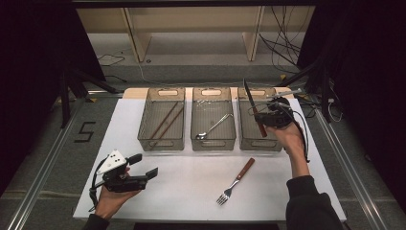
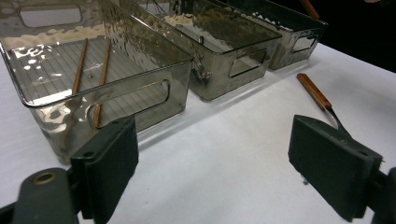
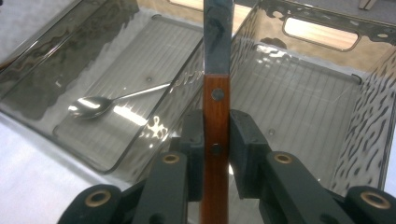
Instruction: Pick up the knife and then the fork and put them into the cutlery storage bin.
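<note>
A wooden-handled knife (image 3: 215, 116) is clamped by its handle between the pads of the right gripper (image 3: 215, 149); in the right gripper view the handle is seen pinched on both sides, with the steel blade running straight up and away from the jaws; in the high view the same knife (image 1: 255, 111) is held above the right-hand bin (image 1: 261, 143), its blade pointing up and away toward the far edge of the table and its handle slanting down toward the person. The right gripper (image 1: 269, 116) is carried by a hand reaching in from the lower right, over that bin; below the knife the ribbed floor of the bin is seen through the clear walls. Three clear bins are set side by side at the far half of the white table (image 1: 186, 187); a pair of chopsticks (image 1: 165, 120) lies in the left bin (image 1: 160, 141); a spoon (image 1: 213, 128) lies in the middle bin (image 1: 213, 143). A fork (image 1: 235, 181) with a wooden handle lies on the bare table, in front of the bins and well apart from both grippers. The left gripper (image 1: 143, 165) is held near the front left corner of the table; its jaws are spread wide with nothing between them, as is also seen in the left gripper view, where the tabletop shows between the two pads (image 2: 105, 158).
</note>
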Motion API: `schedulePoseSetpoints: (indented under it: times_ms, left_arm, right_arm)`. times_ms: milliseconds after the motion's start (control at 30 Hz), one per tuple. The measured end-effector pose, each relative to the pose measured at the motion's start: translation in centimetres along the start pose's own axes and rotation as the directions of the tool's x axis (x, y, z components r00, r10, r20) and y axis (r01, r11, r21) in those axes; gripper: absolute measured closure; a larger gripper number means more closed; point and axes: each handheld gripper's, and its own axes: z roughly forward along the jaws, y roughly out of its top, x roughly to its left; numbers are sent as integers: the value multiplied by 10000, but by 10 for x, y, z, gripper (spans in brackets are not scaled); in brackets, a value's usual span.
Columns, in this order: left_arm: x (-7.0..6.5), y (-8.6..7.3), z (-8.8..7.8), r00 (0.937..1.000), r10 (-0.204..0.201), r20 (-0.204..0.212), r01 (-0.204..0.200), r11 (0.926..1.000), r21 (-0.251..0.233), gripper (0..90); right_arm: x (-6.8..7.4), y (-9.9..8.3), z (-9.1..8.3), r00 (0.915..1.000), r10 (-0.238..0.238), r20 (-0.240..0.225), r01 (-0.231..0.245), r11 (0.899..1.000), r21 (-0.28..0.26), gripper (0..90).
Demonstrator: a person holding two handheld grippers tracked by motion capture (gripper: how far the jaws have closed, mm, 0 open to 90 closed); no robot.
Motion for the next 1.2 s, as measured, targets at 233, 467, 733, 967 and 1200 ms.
schedulePoseSetpoints:
  times_ms: [233,467,733,967,1200]
  left_arm:
    - [0,0,0,10000,-8,-17,8,10000,-31,157]
    - [0,0,0,10000,22,-26,-22,10000,-32,157]
    - [0,0,0,10000,6,-38,-6,10000,-82,157]
    - [0,0,-1,10000,23,-44,-23,10000,-67,157]
    - [0,0,-1,10000,43,-51,-44,10000,-75,157]
  right_arm:
    - [-4,2,12,9994,317,118,-318,9995,63,771]
    - [-6,2,21,9981,583,224,-587,9981,188,771]
    - [-9,0,28,9957,833,406,-845,9960,284,771]
    - [-9,-5,36,9929,1071,510,-1091,9933,370,770]
    - [-11,-12,44,9872,1420,724,-1459,9880,505,733]
